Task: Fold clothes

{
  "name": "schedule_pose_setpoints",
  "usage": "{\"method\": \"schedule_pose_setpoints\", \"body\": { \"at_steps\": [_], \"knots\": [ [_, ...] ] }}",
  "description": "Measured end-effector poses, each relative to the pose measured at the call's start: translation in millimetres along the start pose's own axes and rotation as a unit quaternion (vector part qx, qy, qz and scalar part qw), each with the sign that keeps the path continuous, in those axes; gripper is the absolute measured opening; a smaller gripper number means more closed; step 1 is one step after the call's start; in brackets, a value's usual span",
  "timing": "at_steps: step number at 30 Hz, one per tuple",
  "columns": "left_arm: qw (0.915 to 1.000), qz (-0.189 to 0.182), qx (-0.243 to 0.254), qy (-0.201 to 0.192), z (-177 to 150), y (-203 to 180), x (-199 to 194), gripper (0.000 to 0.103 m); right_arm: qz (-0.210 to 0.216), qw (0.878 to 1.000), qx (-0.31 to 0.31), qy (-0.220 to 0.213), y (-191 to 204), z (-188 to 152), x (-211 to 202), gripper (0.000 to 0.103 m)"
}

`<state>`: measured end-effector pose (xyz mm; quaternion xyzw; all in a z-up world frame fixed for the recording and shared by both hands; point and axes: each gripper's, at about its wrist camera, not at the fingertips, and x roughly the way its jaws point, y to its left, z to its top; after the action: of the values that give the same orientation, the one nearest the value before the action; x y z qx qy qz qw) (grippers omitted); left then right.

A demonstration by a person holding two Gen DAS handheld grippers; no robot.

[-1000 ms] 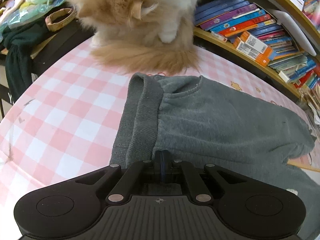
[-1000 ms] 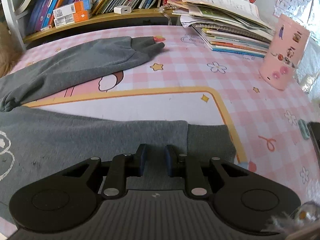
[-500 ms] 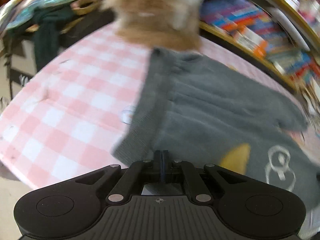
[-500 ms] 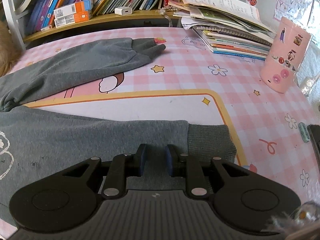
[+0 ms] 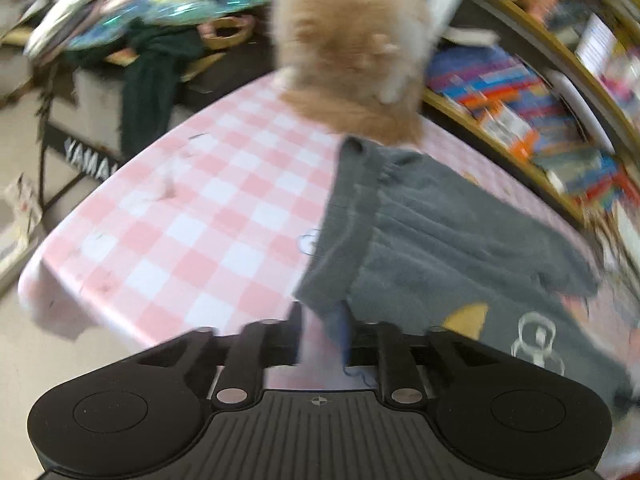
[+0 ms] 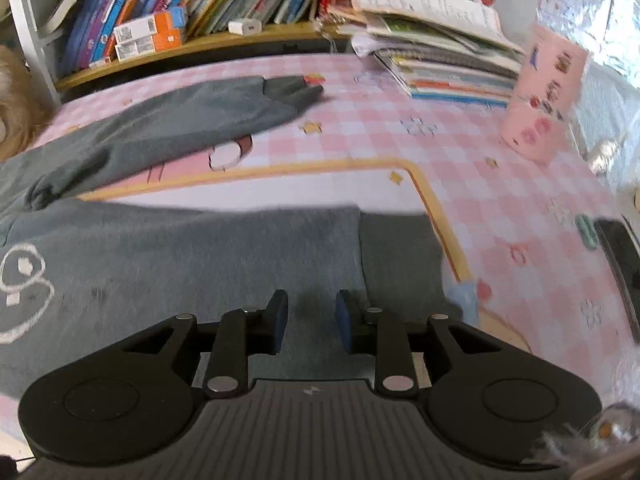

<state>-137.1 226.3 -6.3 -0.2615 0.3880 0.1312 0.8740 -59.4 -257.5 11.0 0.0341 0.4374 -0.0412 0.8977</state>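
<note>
Left wrist view: left gripper (image 5: pixel 322 330) narrowly parted, hem corner of grey sweatshirt (image 5: pixel 440 240) between fingers; grip itself blurred, cannot tell. Garment running away ahead and right across pink checked table (image 5: pixel 192 216), far hem corner touching fluffy cat (image 5: pixel 352 56).

Right wrist view: right gripper (image 6: pixel 308 322) parted, empty, low over near sleeve (image 6: pixel 248 248). Cuff (image 6: pixel 400 252) just ahead-right; sleeve axis left-right. Right side nearer cuff.

Bright, even daylight; strong motion blur in the left view, milder in the right, fisheye-bent edges.
</note>
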Motion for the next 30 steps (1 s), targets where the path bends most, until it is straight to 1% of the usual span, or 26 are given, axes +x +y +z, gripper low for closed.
{"method": "schedule_pose_setpoints", "body": {
  "at_steps": [1,2,3,5,7,8,9,10,11,12,13,15,20,21,24,27,28,30],
  "knots": [
    [0.9997,-0.008,-0.022,0.001,1.3,4.7,2.8,0.033,-0.002,1.0,0.003,0.006,-2.0,-3.9,0.2,0.024],
    [0.9989,-0.015,-0.045,0.002,2.5,9.5,5.6,0.033,-0.004,1.0,0.008,0.013,-4.5,-7.9,1.4,0.023],
    [0.9975,-0.023,-0.067,0.003,3.8,14.2,8.4,0.033,-0.004,1.0,0.013,0.014,-6.0,-10.6,1.8,0.023],
    [0.9935,-0.046,-0.103,0.018,6.1,16.9,21.3,0.033,-0.002,1.0,0.018,0.011,-6.6,-11.6,1.8,0.023],
    [0.9895,-0.059,-0.129,0.024,6.7,18.1,30.5,0.033,-0.005,1.0,0.016,0.013,-4.9,-11.0,2.9,0.024],
    [0.9886,-0.057,-0.137,0.024,6.6,17.7,33.8,0.033,-0.006,1.0,0.014,0.013,-3.9,-10.6,3.5,0.024],
    [0.9881,-0.049,-0.144,0.023,7.0,17.5,37.6,0.032,-0.007,1.0,0.012,0.014,-3.1,-10.0,4.2,0.025],
    [0.9872,-0.044,-0.152,0.022,6.5,18.5,40.8,0.027,-0.007,1.0,0.01,0.013,-2.8,-10.0,4.4,0.025],
    [0.9862,-0.039,-0.159,0.021,5.9,19.5,43.9,0.027,-0.008,1.0,0.008,0.013,-2.6,-9.9,4.6,0.025],
    [0.9853,-0.04,-0.165,0.019,5.7,21.1,46.2,0.018,-0.008,1.0,0.007,0.013,-2.3,-9.9,4.9,0.025],
    [0.9849,-0.046,-0.165,0.02,5.5,22.1,48.5,0.011,-0.007,1.0,0.007,0.012,-2.9,-9.4,5.1,0.025],
    [0.9863,-0.053,-0.156,0.011,5.6,22.8,43.2,0.008,-0.005,1.0,0.006,0.011,-3.9,-10.2,5.0,0.025],
    [0.9921,-0.052,-0.111,-0.027,5.0,23.0,14.0,0.007,0.0,1.0,-0.003,0.012,-4.8,-9.4,5.4,0.025],
    [0.9925,-0.043,-0.113,-0.014,3.0,28.3,18.3,0.008,0.0,1.0,-0.003,0.012,-5.1,-9.2,5.7,0.025],
    [0.9885,-0.032,-0.148,0.01,-6.9,39.8,32.5,0.009,0.002,1.0,-0.006,0.01,-5.4,-9.7,6.7,0.025],
    [0.9932,-0.021,-0.115,0.006,-6.3,29.6,33.0,0.011,0.002,1.0,-0.007,0.011,-5.6,-9.1,7.1,0.025],
    [0.9942,-0.02,-0.105,0.009,-4.5,28.5,33.5,0.014,0.002,1.0,-0.007,0.011,-5.1,-8.9,7.3,0.025],
    [0.9949,-0.022,-0.097,0.014,-1.8,30.0,31.1,0.014,0.002,1.0,-0.008,0.01,-5.1,-9.2,7.4,0.025]
  ]
}}
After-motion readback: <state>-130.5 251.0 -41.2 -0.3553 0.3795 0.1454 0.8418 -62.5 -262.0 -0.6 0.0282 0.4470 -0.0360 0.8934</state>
